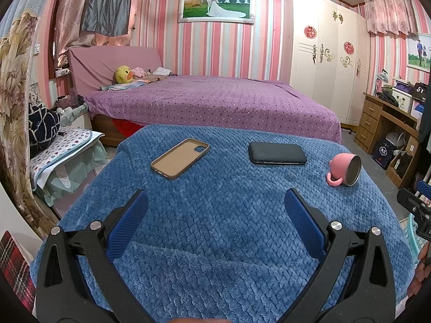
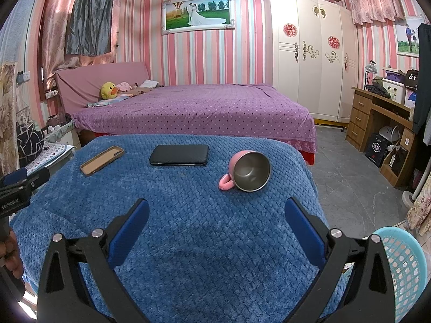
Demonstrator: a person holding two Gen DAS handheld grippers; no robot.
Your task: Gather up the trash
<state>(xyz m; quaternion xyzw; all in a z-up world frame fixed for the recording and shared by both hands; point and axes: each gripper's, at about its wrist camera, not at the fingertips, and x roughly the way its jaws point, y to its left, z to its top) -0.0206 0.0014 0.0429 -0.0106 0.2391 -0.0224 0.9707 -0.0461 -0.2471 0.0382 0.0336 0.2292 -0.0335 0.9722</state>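
Blue blanket (image 2: 188, 228) (quilted) fronts purple bed (image 2: 202, 107), pink-striped wall (image 2: 204, 62).

Walls (image 2: 204, 62) are papered in vertical pink, white and grey stripes. A framed wedding photograph (image 2: 198, 14) hangs on the far wall above a bed (image 2: 204, 107) with a purple dotted cover and a pink headboard (image 2: 89, 80). A cream wardrobe (image 2: 309, 53) with floral decals stands in the far right corner. A wooden desk (image 2: 377, 118) with drawers lines the right wall. Floor (image 2: 347, 172) is grey tile. Pink patterned curtains (image 2: 374, 0) hang at upper right; a grey cloth (image 2: 89, 16) drapes at upper left.
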